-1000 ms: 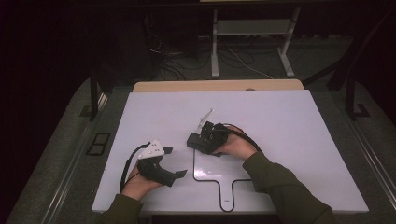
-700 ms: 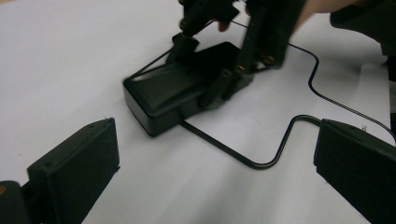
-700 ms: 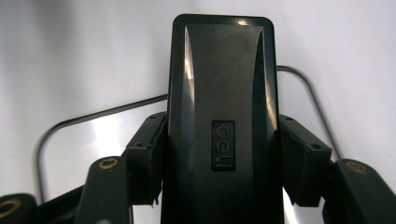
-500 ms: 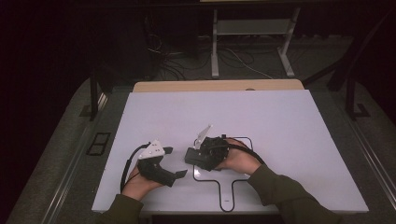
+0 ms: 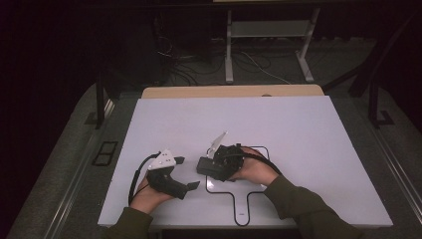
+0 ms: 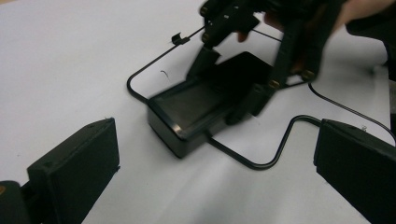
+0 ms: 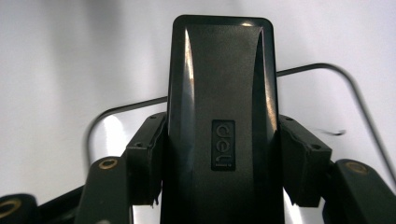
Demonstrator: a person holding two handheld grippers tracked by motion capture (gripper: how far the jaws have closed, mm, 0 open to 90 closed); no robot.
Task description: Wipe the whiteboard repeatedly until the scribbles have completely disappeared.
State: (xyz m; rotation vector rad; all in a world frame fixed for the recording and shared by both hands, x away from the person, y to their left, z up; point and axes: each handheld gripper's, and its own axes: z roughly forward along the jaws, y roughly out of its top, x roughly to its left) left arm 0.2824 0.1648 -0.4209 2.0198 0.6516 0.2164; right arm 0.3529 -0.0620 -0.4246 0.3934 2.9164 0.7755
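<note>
Two grippers work over the white table (image 5: 308, 149). A black outline (image 5: 247, 206) drawn on the table passes under and beside the right gripper. The right gripper (image 5: 211, 167) is clamped on a black case (image 7: 222, 116): its pads press both long sides, and the case projects forward beyond the jaws, its far end just above the table. The left gripper (image 5: 181, 174) has its jaws spread wide with nothing between them; the black case lies ahead of them, near but apart.

Your high view looks down from above the near table (image 5: 298, 129) edge; both gripper views sit close and low, sharing the black box (image 6: 201, 109).
</note>
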